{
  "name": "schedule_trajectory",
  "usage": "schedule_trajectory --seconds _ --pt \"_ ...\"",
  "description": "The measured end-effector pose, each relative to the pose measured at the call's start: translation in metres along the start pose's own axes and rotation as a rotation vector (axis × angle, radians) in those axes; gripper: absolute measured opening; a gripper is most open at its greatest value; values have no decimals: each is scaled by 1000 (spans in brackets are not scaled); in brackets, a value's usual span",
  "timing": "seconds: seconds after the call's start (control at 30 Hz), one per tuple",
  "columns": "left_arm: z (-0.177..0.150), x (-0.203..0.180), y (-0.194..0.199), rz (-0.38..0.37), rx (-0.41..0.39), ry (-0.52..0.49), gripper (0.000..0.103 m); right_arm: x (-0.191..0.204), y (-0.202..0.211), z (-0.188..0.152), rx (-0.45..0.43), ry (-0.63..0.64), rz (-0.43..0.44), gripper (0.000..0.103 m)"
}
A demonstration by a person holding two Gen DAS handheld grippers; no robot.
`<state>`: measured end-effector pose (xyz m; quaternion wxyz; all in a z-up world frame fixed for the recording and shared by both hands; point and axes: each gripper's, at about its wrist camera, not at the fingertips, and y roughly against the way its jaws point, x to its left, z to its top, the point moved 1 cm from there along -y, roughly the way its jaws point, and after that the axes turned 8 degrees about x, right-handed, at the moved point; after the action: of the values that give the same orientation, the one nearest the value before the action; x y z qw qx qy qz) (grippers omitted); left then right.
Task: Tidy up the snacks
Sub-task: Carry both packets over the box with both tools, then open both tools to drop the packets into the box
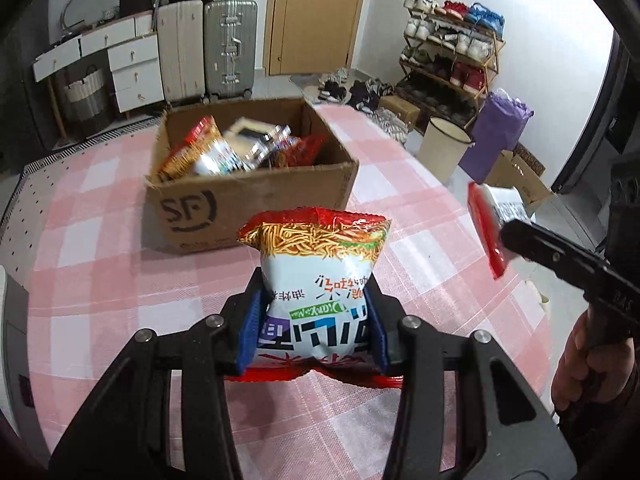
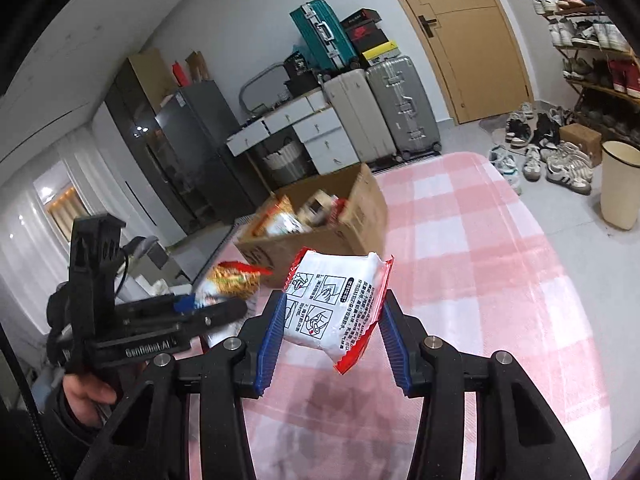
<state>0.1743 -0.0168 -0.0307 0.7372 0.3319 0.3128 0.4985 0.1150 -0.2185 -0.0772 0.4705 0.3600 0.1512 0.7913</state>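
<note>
Progress looks well along, by my reading: the box (image 1: 248, 200) on the pink checked surface (image 1: 100, 264) already holds several snack packs (image 1: 224, 152), and only two packs remain outside it, both in the air above the cloth and short of the box.

Left hand-held gripper (image 1: 314, 328) has its blue pads closed against the sides of a noodle pack (image 1: 320, 276), upright, just in front of the box's printed wall. Right hand-held gripper (image 2: 332, 340) carries a second, red-edged pack (image 2: 340, 304), its white back panel showing; one blue pad touches it, and the other seems to stand a little off, so how firm that hold is cannot be told. This pack hangs to the right of the box, somewhat further from it.

Count: one box; two packs in hand; inside the box at least four packs, blurred and overlapping, so the exact number is uncertain. No loose packs show on the cloth in either view.

Left to do, I judge: drop both packs into the box.
</note>
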Motion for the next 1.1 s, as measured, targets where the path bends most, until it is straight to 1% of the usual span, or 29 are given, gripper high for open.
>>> schedule_trajectory --seconds 0.1,0.17,0.4,0.63,0.7,0.8,0.97,1.1 --pt "5 5 19 -1 -29 3 42 19 3 19 -12 46 26 46" --pt "9 8 33 7 -45 -1 42 34 2 32 -3 89 37 46" --pt "33 29 82 13 -100 8 42 71 -2 79 -18 188 55 46" --pt "68 48 125 32 -148 14 42 103 -10 129 -30 266 62 46" --pt "78 53 139 62 -168 5 42 108 -14 143 -34 274 62 46" --pt "96 58 156 66 -192 6 43 111 -25 162 -25 295 34 46" --pt "127 68 164 69 -184 4 43 116 -40 191 -14 318 19 46" --pt "156 78 152 61 -156 13 43 111 -55 211 -3 292 22 46"
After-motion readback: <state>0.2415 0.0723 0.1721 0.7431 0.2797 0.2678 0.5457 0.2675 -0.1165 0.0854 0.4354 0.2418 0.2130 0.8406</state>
